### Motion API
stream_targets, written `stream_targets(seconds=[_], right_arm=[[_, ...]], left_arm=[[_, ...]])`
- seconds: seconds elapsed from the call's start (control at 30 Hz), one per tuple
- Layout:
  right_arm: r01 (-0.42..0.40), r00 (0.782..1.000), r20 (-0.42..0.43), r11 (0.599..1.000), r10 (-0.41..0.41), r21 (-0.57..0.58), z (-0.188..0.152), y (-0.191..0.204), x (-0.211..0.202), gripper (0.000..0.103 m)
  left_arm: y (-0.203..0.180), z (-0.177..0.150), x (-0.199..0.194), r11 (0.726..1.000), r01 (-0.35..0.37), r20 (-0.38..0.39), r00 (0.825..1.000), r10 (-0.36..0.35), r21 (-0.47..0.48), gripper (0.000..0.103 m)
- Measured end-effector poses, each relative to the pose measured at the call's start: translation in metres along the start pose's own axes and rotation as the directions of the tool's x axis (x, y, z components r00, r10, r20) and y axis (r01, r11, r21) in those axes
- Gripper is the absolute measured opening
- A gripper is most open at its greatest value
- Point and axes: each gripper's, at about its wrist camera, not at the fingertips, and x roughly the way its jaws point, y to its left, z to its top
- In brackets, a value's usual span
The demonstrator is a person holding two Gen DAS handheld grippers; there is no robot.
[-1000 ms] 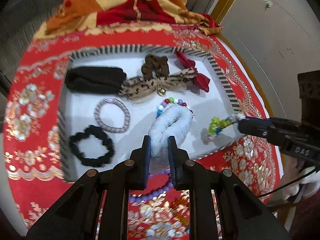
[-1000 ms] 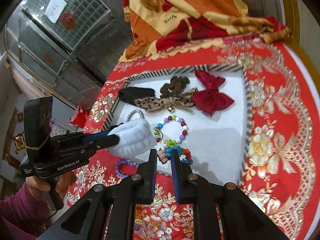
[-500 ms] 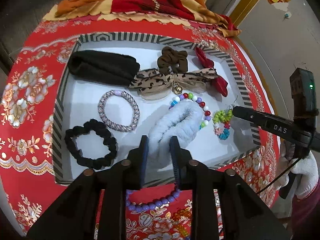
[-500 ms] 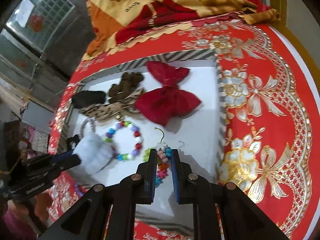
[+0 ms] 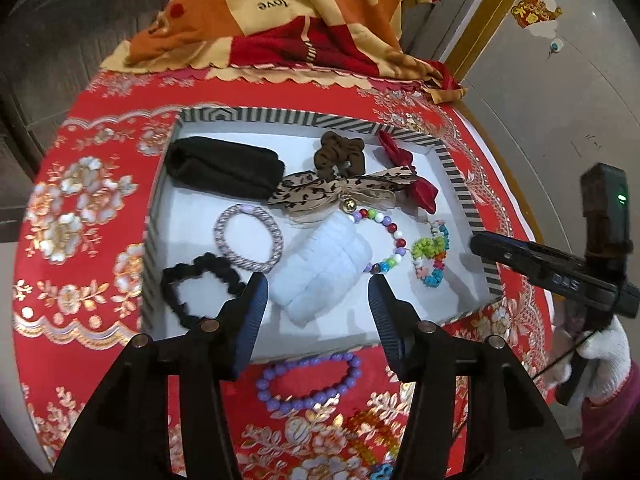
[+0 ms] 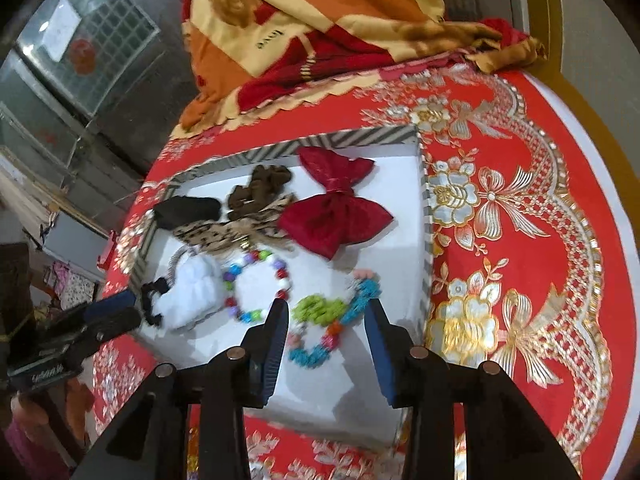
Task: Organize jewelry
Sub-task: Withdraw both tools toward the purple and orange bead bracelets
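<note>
The left gripper is opening, its jaws clear of the white fluffy scrunchie lying inside the striped tray. The right gripper is opening too, clear of the colourful flower bracelet in the tray's near right corner.

Scrunchies four; bows two; bead bracelets three; tray one.

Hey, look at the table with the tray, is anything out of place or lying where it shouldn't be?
Yes. A purple bead bracelet lies on the red cloth, just outside the near wall of the striped tray, while the other pieces sit inside. Some small orange beads also lie loose on the cloth nearby.
</note>
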Motion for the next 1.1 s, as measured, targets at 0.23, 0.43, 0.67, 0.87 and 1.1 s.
stream_targets(seconds=[0.23,0.43,0.67,0.87,1.1], right_arm=[[-0.03,0.999,0.013,0.994,0.031,-0.107,-0.036,0.039,-0.037,0.038],[-0.016,1.0,-0.025,0.981,0.011,-0.191,-0.078,0.069,-0.043,0.038],[-0.024,0.997,-0.081,0.983,0.009,-0.182,-0.111,0.083,-0.03,0.038],[-0.021,0.993,-0.119,0.978,-0.004,-0.206,-0.124,0.093,-0.016,0.038],[0.022,0.988,-0.139,0.947,-0.071,-0.322,-0.134,0.12,0.01,0.038]], left_arm=[[0.005,-0.025,-0.028,0.997,-0.065,0.026,0.998,0.065,0.03,0.052],[0.012,-0.051,-0.035,0.988,-0.144,0.005,0.99,0.144,0.047,0.052],[0.018,-0.071,-0.039,0.984,-0.175,-0.007,0.985,0.175,0.045,0.052],[0.016,-0.076,-0.04,0.983,-0.177,-0.007,0.984,0.177,0.055,0.052],[0.025,-0.082,-0.036,0.982,-0.184,-0.031,0.982,0.185,0.033,0.052]])
